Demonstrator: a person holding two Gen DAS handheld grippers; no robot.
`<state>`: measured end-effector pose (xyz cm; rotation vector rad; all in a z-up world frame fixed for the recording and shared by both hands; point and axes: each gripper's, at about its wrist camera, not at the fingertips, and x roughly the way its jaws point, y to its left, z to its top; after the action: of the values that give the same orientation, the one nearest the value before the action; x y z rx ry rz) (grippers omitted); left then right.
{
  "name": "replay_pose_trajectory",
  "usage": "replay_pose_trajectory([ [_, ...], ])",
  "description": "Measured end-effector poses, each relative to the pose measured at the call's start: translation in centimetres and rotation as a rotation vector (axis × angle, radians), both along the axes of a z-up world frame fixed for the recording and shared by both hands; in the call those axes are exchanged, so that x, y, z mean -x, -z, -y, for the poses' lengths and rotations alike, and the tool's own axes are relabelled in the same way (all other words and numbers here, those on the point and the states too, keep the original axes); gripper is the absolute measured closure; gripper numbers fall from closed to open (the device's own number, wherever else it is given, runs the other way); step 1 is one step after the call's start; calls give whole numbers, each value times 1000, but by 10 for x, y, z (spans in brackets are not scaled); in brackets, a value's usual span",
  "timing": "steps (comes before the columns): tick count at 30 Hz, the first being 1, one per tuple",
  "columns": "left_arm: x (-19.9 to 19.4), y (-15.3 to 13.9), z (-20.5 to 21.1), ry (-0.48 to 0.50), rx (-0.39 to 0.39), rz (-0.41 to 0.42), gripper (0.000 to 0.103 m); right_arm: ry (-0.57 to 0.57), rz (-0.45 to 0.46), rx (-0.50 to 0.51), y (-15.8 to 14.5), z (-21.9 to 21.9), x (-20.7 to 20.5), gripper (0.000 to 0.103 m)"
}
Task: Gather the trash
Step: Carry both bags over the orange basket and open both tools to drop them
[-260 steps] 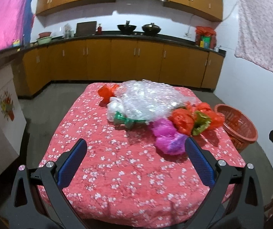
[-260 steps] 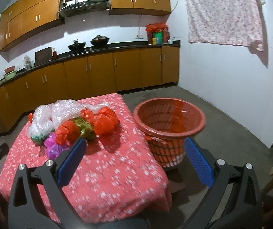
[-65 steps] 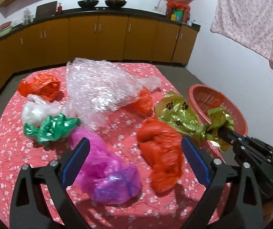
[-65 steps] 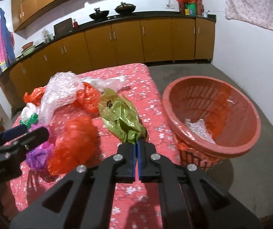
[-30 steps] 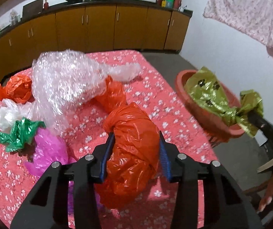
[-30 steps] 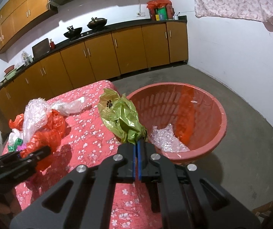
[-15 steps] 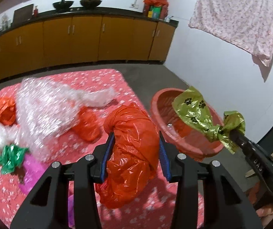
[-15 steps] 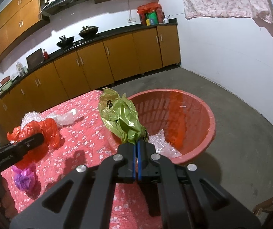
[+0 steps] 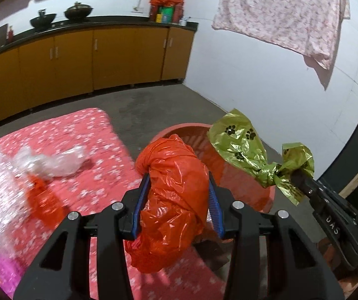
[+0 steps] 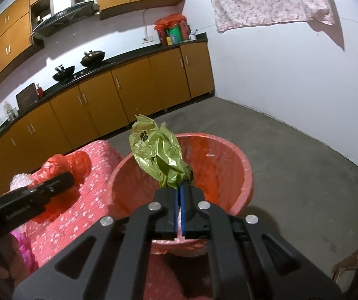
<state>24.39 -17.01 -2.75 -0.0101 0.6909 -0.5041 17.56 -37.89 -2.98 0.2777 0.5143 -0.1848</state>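
Above the round slatted basket (image 10: 239,165), each hand-held gripper pinches crinkly plastic (orange (image 9: 176,195) left, green (image 10: 161,160) right, possibly foil).

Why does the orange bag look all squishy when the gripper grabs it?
The orange bag is probably thin, floppy plastic: it bulges around the left gripper and sags below it. It likely weighs little, hanging crumpled without stretching. It may rustle and slip.

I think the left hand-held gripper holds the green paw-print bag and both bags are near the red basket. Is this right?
Not quite. In the left wrist view the left hand-held gripper holds the orange bag; the right hand-held gripper pinches the green paw-print bag. Both are near the red basket.
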Motion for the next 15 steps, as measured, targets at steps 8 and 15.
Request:
replay_pose_trajectory([
  [8,-15,5,31,56,-7,-6,60,36,15,-17,2,19,-12,100],
  [15,-26,9,46,73,-14,-21,60,54,25,-30,3,29,-20,100],
])
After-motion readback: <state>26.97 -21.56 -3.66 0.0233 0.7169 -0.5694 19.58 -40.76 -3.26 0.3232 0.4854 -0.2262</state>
